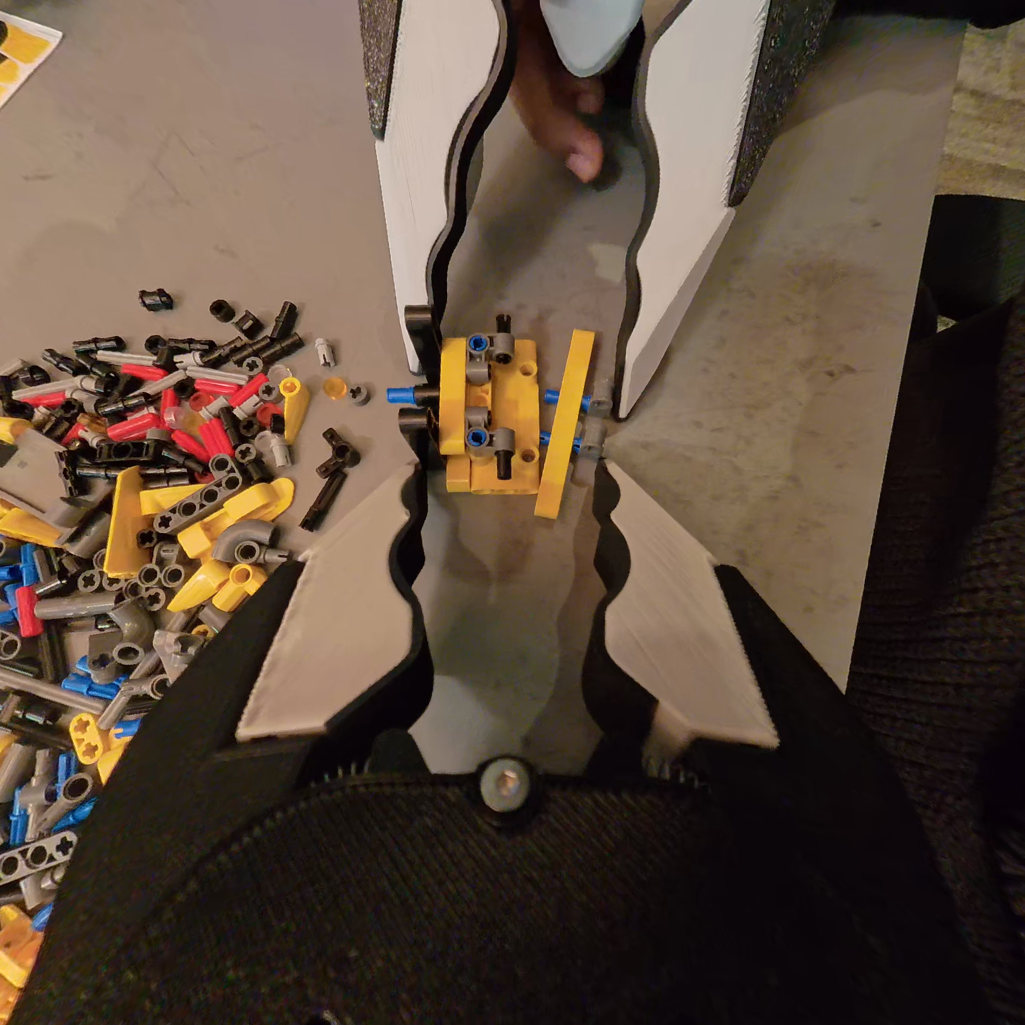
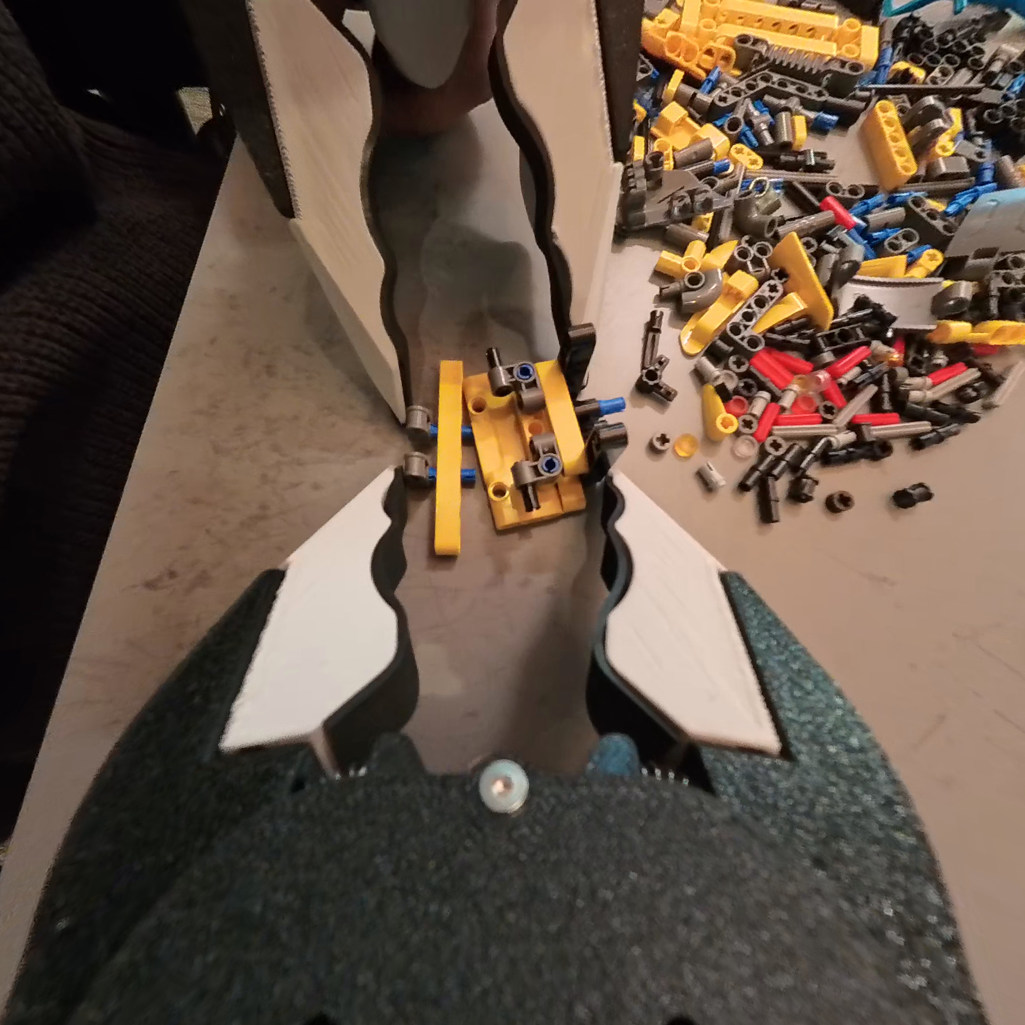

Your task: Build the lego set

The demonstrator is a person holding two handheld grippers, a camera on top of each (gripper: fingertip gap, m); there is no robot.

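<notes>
The left gripper [image 1: 510, 463] and the right gripper [image 2: 501, 474] faced each other tip to tip over a grey table [image 1: 194, 194]. A small yellow assembly [image 1: 499, 410] lay flat between them at the centre of both views. Each gripper's fingers stood apart at about the width of the assembly. One tip of each was against the black piece [image 1: 421, 333] on one side, the other at the grey connectors [image 1: 596, 427] on the far side. I could not tell whether either gripper was truly squeezing or only resting there.

In the left wrist view the assembly's long axis ran up and down the frame, in line with both grippers. Its blue pins [image 1: 554, 395] pointed sideways across it. The loose yellow beam [image 1: 566, 421] sat skewed on those pins, its lower end close to the block and its upper end leaning away to the right.

That skew looked like the main hazard, since pressure from the sides might jam the beam or push it off the pins. The tips could also slip off the small round connectors. The assembly might then skid into the pile of loose parts [image 1: 138, 499] at the left of the frame.
</notes>
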